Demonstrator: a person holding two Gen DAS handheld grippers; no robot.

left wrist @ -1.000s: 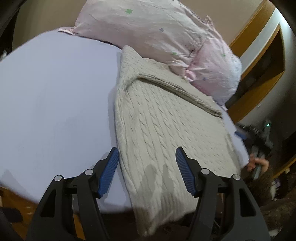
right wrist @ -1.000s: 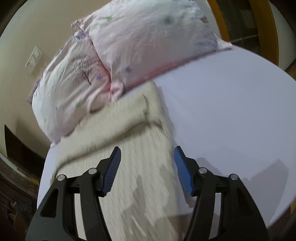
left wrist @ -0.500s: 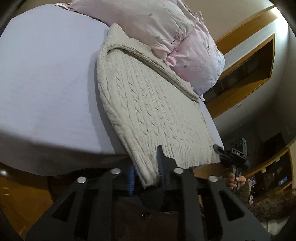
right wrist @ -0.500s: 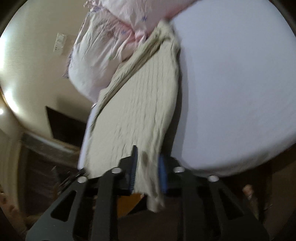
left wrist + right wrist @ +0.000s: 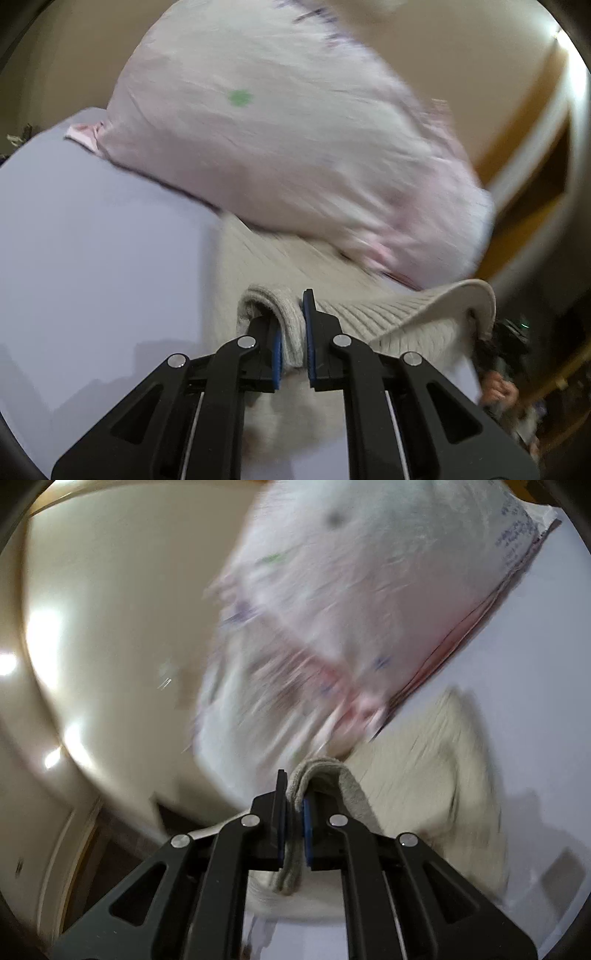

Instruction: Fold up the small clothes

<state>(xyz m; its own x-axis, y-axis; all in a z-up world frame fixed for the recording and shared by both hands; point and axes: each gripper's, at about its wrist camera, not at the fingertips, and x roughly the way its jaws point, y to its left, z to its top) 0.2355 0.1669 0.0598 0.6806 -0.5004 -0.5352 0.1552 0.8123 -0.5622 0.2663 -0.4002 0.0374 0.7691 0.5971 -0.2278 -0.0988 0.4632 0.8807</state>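
Observation:
A cream cable-knit sweater lies on a pale lilac bed sheet, its far end against the pillow. My left gripper is shut on the sweater's ribbed hem corner and holds it lifted above the bed. My right gripper is shut on the other hem corner of the sweater, also raised. The hem spans between the two grippers and folds over the sweater's body toward the pillow. The right wrist view is motion-blurred.
A pink patterned pillow lies at the head of the bed; it also shows in the right wrist view. A beige wall and wooden furniture stand behind. The person's hand holds the other gripper at right.
Both grippers went from open above the hem to shut on its corners at the bed's edge. They have since lifted the hem and carried it toward the pillow.

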